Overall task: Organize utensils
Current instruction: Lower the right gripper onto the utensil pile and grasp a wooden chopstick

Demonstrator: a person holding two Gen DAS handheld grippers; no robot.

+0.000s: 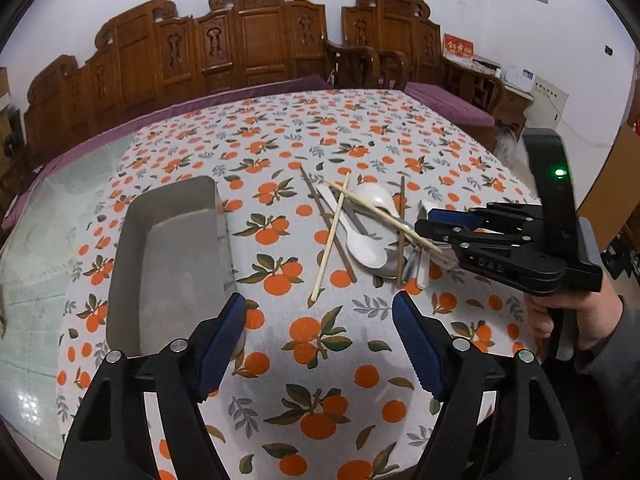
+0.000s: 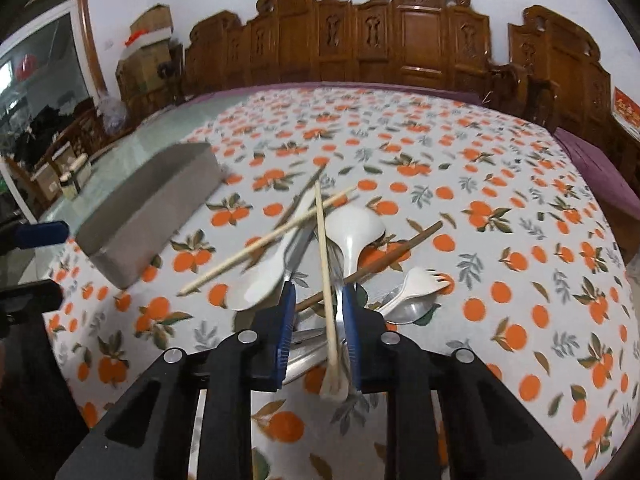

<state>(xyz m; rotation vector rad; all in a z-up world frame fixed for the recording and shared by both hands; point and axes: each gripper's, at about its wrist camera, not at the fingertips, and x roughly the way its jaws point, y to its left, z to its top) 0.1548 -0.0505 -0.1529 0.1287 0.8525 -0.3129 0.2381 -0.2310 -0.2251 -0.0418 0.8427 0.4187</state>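
While utensils point(image 1: 360, 232) lie outside, gray tray point(image 1: 132, 280) bare

Left tongs point(image 1: 319, 318) gape above cloth point(image 1: 360, 136) — gray tray point(image 1: 132, 248) (empty) beside.

Black hand-held gripper point(image 1: 319, 312), blue pads point(image 1: 224, 332), seemingly grey sleeve point(image 1: 616, 344)

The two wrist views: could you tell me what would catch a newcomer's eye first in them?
First, the jumbled pile of utensils mid-table on the orange-print tablecloth, chopsticks crossed over white spoons. Next, the right gripper, its jaws narrowed around a pale chopstick at the near edge of that pile. Then the empty grey tray left of the pile, with the left gripper open above the cloth beside it.
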